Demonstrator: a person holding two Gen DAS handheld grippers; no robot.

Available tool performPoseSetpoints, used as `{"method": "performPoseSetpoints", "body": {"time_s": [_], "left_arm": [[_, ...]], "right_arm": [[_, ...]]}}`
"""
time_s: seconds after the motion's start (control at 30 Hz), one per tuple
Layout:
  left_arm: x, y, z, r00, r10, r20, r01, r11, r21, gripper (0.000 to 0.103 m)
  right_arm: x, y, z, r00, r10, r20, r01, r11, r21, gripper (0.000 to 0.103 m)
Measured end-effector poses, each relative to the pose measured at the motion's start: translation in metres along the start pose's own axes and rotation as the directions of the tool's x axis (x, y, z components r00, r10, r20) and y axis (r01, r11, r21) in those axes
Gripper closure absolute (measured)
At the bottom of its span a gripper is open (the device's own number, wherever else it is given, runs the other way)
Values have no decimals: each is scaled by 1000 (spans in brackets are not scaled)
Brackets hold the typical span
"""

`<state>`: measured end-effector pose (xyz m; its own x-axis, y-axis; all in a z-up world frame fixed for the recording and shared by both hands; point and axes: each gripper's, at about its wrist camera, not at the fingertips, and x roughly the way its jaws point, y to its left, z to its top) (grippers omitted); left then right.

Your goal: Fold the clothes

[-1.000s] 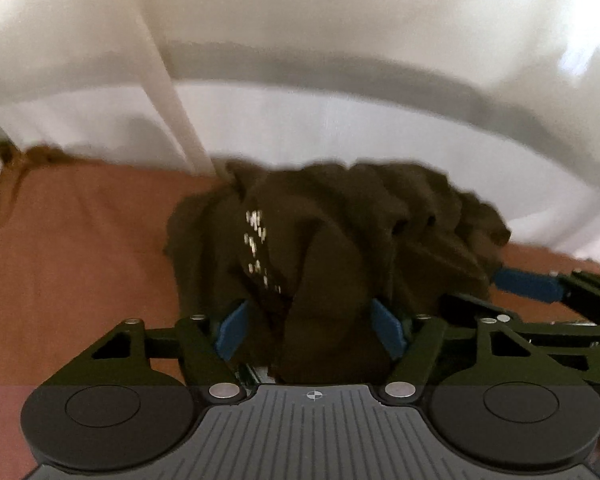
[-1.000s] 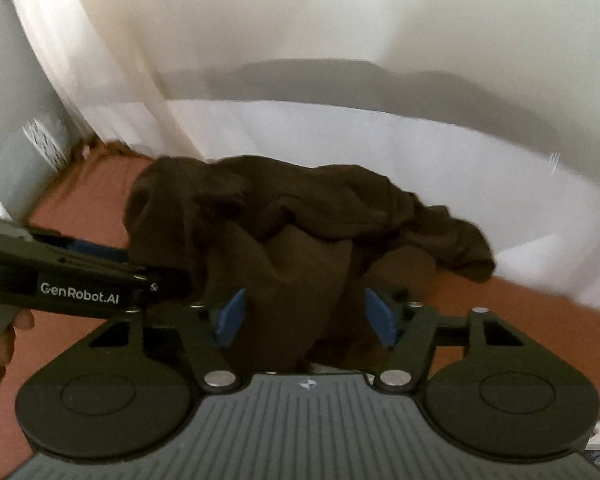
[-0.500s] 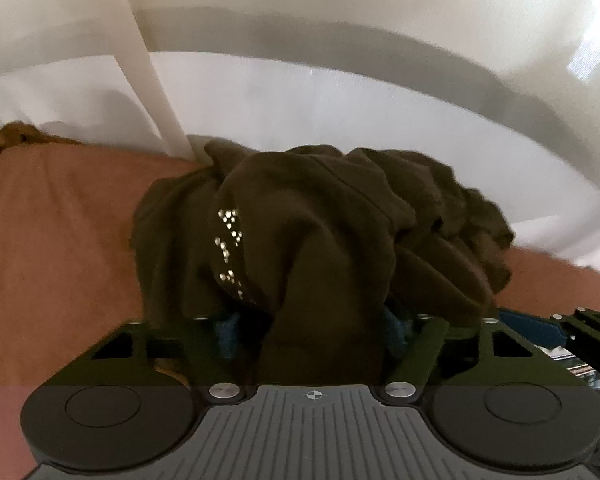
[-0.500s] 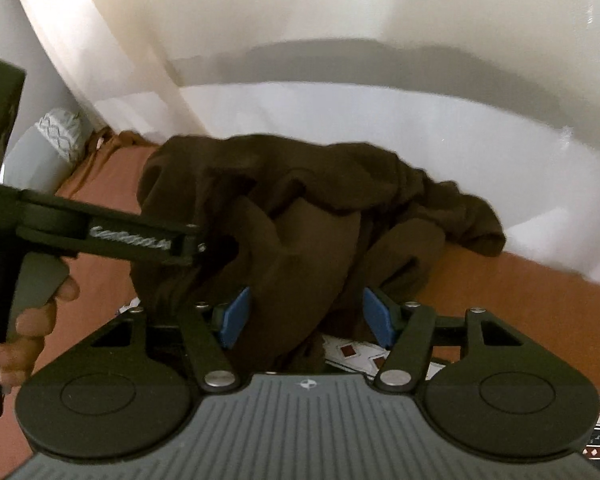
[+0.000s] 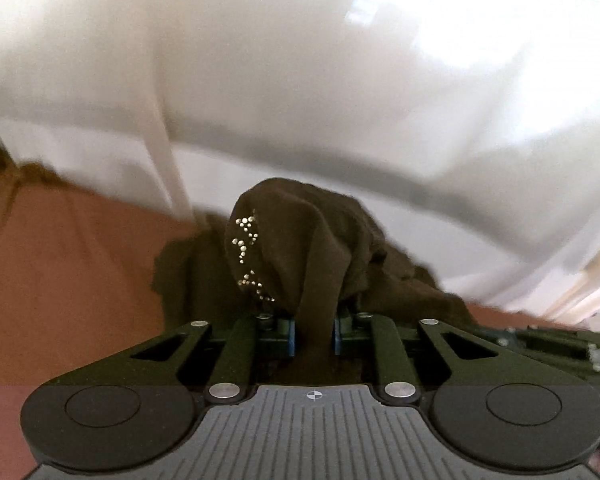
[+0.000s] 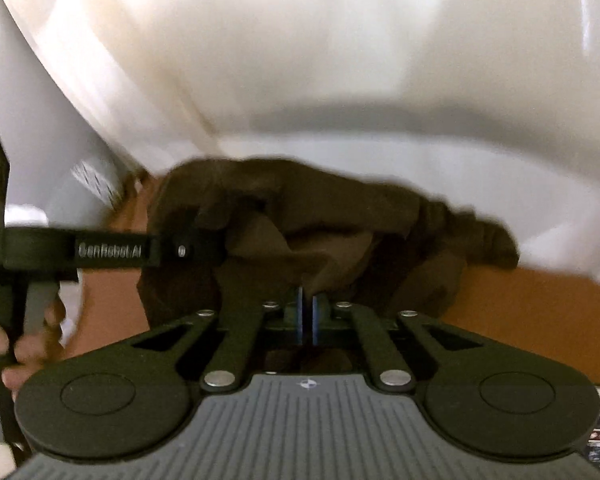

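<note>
Orange-brown bed cover (image 5: 68,280) w/ crumpled dark brown garment (image 5: 300,248) on it.

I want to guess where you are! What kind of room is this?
Probably a bedroom at home: white curtains hang behind an orange-brown bed-like surface, where a crumpled dark brown garment lies.

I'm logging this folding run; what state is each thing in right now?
Brown garment: crumpled, partly lifted, pinched in two places.
Left gripper: just closed, shut on a fold of the brown garment.
Right gripper: just closed, pads nearly together, pinching the brown garment's edge.
Orange-brown cover: spread beneath the garment.
</note>
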<state>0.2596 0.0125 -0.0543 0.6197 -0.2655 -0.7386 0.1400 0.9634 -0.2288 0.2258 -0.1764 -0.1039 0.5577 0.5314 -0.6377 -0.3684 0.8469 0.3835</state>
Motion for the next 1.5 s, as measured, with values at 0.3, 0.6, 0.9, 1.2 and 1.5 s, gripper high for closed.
{"method": "performPoseSetpoints", "body": {"time_s": [0.3, 0.6, 0.9, 1.2, 1.5], "left_arm": [[-151, -36, 16, 972, -164, 168, 161, 987, 31, 91], [-229, -81, -88, 938, -345, 23, 328, 909, 259, 91], [-155, -66, -228, 856, -260, -447, 369, 912, 177, 91], [-139, -56, -295, 807, -102, -581, 297, 922, 251, 88], [-140, -34, -320, 802, -48, -595, 209, 956, 205, 32]], "right_arm": [[-153, 61, 31, 969, 25, 246, 19, 985, -174, 99], [-305, 95, -50, 956, 42, 291, 32, 969, -246, 99], [-294, 63, -195, 998, 3, -63, 0, 999, 47, 100], [-256, 42, -285, 949, 3, -315, 67, 975, 210, 100], [-217, 34, -265, 952, -76, -297, 118, 985, 125, 79]]}}
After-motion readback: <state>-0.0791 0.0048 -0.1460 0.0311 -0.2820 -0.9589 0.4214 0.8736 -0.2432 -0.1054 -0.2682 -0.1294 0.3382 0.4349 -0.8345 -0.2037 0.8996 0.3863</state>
